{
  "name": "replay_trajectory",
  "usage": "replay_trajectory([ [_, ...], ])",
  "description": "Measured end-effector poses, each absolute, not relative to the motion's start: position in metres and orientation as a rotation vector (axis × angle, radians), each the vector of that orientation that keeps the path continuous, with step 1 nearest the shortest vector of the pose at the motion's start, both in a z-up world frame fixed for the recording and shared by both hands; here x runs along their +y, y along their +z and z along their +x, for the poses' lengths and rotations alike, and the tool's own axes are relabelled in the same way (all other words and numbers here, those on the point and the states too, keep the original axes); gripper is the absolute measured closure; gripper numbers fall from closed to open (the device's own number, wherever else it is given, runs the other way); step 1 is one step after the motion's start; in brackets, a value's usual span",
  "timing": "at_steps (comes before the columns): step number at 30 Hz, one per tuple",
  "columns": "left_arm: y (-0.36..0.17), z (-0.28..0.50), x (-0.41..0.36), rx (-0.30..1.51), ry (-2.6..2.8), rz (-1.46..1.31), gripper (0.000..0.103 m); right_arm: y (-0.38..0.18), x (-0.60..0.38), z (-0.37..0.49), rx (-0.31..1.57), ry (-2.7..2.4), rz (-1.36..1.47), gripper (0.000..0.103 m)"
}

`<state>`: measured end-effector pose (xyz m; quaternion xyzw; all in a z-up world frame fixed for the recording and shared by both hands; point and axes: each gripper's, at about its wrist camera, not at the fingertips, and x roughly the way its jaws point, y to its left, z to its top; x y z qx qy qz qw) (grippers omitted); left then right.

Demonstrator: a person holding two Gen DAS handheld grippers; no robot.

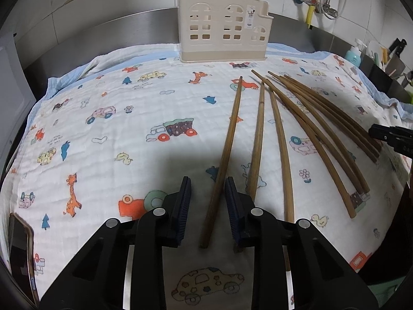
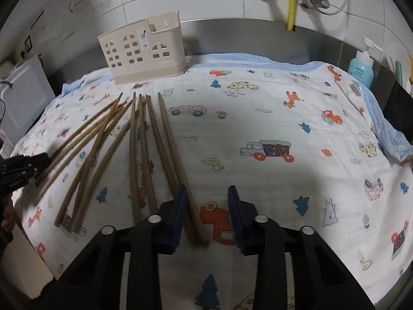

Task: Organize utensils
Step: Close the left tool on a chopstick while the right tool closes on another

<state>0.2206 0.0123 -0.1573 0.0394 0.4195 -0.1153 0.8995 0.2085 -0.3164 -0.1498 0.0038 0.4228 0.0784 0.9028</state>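
**Both hand-held grippers down among the chopsticks**

My left hand-held gripper [image 1: 207, 188] sits low in the centre of its frame, jaws part-way apart with one wooden chopstick [image 1: 227, 152] running up between them — the pads stand clear of it on both sides, so nothing is clenched. The rest of the chopsticks [image 1: 309, 129] fan out to the right of it across the printed cloth [image 1: 103, 134] that covers the desk.

My right hand-held gripper [image 2: 207, 193] is likewise released, jaws narrowly apart. A chopstick [image 2: 178, 165] slants along the inner face of its left pad; whether pad and stick touch I cannot tell. The other pad stands well apart from it, over bare cloth.

The beige utensil holder [image 1: 223, 28] stands upright at the top centre of the left view — upper left in the right view — at the far edge of the cloth, against the steel backsplash. A blue pump bottle [image 2: 361, 68] stands at the right edge.
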Motion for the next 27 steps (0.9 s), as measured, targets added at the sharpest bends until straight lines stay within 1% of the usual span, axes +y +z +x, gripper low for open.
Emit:
replay_trajectory([
  [2,-0.157,0.22,0.012,0.87,-0.241,0.08,0.076,-0.15,-0.315,0.21,0.879,0.179,-0.01,0.077],
  [7,-0.157,0.221,0.01,0.87,-0.242,0.088,0.076,-0.149,-0.306,0.209,0.883,0.223,-0.084,0.09],
  [12,-0.157,0.221,0.009,0.872,-0.238,0.081,0.076,-0.152,-0.296,0.207,0.892,0.266,-0.145,0.095],
  [16,-0.157,0.22,0.008,0.872,-0.245,0.077,0.076,-0.154,-0.292,0.205,0.888,0.272,-0.194,0.095],
  [27,-0.158,0.217,0.009,0.869,-0.262,0.059,0.076,-0.156,-0.295,0.204,0.87,0.26,-0.145,0.094],
])
